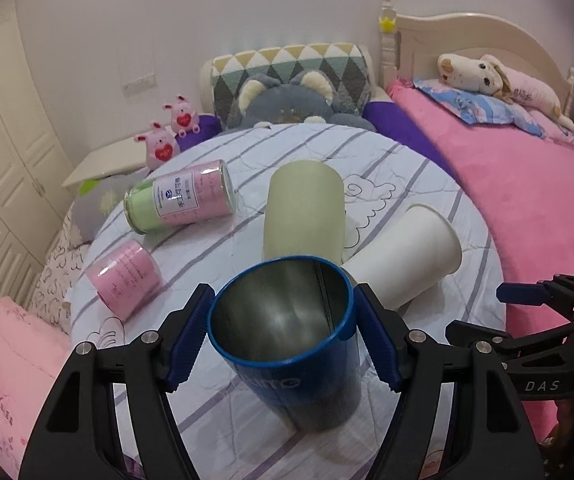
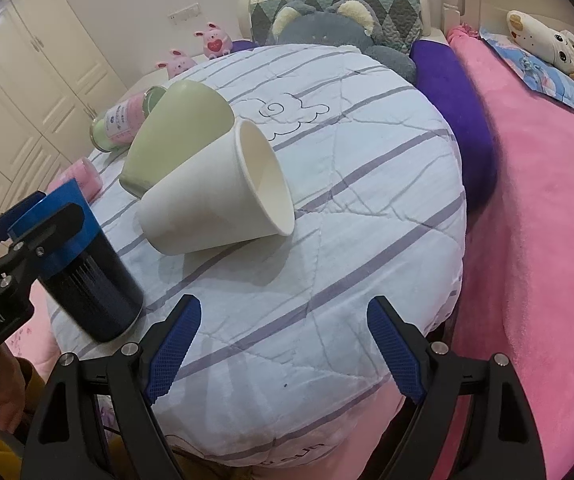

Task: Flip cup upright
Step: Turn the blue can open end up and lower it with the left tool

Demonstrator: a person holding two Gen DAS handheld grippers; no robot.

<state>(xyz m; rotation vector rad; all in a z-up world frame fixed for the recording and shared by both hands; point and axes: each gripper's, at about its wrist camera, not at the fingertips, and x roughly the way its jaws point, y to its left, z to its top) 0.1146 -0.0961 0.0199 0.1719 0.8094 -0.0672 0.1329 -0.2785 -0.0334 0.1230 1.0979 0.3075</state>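
A blue cup with a steel inside (image 1: pixel 287 344) stands nearly upright, mouth up, on the striped quilted cushion (image 1: pixel 223 256). My left gripper (image 1: pixel 281 332) has its blue pads against both sides of the rim. The same cup shows in the right wrist view (image 2: pixel 87 276), its base on the cushion. A white paper cup (image 2: pixel 215 196) lies on its side, mouth to the right, beside a pale green cup (image 2: pixel 175 140) also lying down. My right gripper (image 2: pixel 285 344) is open and empty above the cushion's near edge.
A glass jar with pink and green contents (image 1: pixel 181 196) and a pink roll (image 1: pixel 125 278) lie at the cushion's left. A pink bed (image 2: pixel 547 240) runs along the right. Plush toys (image 1: pixel 283 104) and a purple pillow (image 2: pixel 459 128) sit behind.
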